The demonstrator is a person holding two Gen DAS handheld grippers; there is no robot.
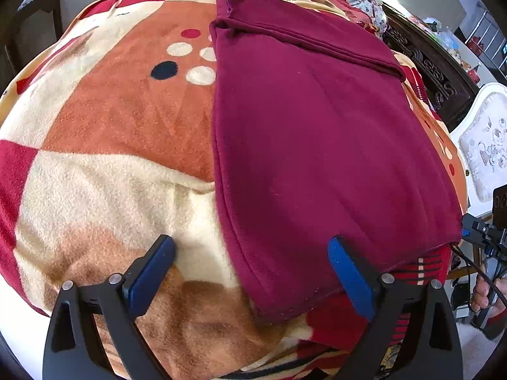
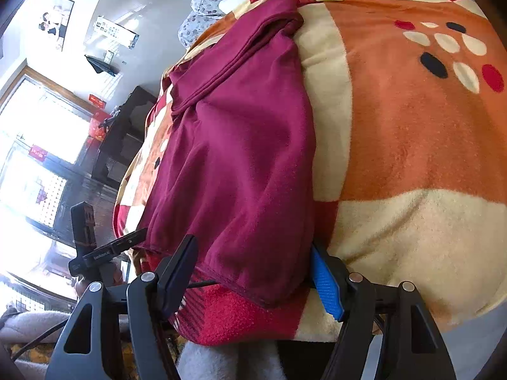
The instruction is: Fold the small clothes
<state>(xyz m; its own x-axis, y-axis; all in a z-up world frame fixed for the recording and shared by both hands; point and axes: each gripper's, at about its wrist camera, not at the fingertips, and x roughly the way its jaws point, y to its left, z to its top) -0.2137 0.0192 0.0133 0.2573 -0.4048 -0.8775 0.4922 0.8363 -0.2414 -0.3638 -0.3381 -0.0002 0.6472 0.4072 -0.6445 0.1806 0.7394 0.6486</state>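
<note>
The soft dark red folded cloth [image 1: 317, 145] lies on the fuzzy orange and cream blanket [image 1: 120, 133], both the left claw [image 1: 252, 272] and right claw [image 2: 256, 272] gape wide, holding nothing, so a careless grab could muddle the neat fold.

Your left gripper [image 1: 252, 269] has black plastic arms with triangular cut-outs, silver screw heads at the hinges and ridged blue pads [image 1: 350, 280] on the inner faces of its fingers. Your right gripper [image 2: 253, 277] is built the same way: black arms, silver screws, a textured blue pad [image 2: 326, 285]. A thin black cable [image 1: 475, 272] runs past your hand [image 1: 484, 294] at the right edge, above a dark red cuff [image 1: 496, 319].
</note>
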